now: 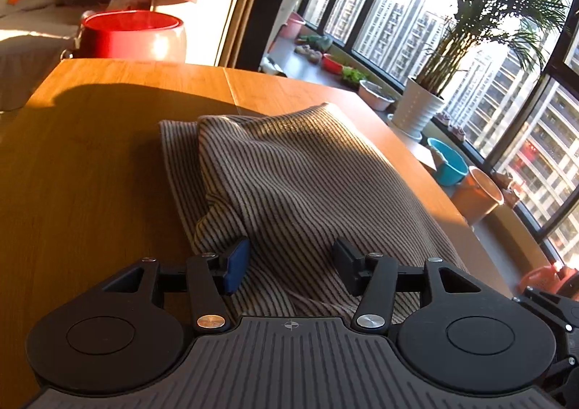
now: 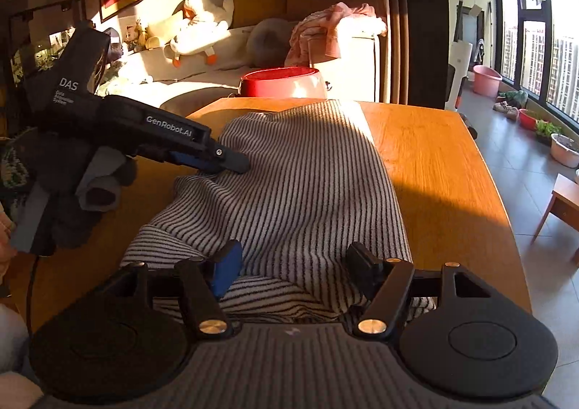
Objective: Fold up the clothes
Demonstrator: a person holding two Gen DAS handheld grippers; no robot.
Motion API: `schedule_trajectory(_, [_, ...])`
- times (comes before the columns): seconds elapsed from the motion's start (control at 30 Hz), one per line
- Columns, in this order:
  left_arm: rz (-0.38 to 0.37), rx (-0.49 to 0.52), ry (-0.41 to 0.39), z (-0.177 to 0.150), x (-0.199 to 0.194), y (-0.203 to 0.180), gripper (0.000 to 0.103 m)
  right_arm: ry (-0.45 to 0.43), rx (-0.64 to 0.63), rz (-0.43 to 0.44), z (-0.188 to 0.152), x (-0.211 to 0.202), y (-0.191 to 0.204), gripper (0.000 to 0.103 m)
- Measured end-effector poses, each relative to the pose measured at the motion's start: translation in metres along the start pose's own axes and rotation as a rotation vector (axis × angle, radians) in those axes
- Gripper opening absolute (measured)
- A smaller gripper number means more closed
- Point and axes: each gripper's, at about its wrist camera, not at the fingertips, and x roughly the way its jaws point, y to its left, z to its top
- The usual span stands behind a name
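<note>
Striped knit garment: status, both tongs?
Left tongs open, right tongs open, both straddling cloth. Striped knit garment partly folded on orange wooden table. Nothing in the way.

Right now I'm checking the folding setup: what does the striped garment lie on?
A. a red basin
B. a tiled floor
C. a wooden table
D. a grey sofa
C: the striped garment is spread over the orange-brown wooden table, with the red basin beyond the table's far edge and the sofa farther back.
</note>
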Motion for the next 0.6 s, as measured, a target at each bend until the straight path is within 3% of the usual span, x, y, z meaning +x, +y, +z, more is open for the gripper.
schedule_trajectory(0.17, [0.007, 0.007, -0.006, -0.001, -0.019, -0.005, 0.063, -0.004, -0.026, 0.013, 0.001, 0.004, 0.008, 0.069])
schedule_trajectory(0.33, [-0.072, 0.064, -0.032, -0.008, -0.049, -0.028, 0.068, -0.029, -0.062, -0.008, 0.014, -0.008, 0.0, 0.073])
schedule_trajectory(0.47, [-0.14, 0.095, 0.04, -0.022, -0.044, -0.04, 0.062, -0.064, -0.07, -0.052, 0.021, -0.015, -0.007, 0.07])
schedule_trajectory(0.6, [-0.128, 0.115, 0.068, -0.031, -0.03, -0.038, 0.056, 0.023, -0.099, -0.044, 0.007, -0.005, -0.002, 0.064])
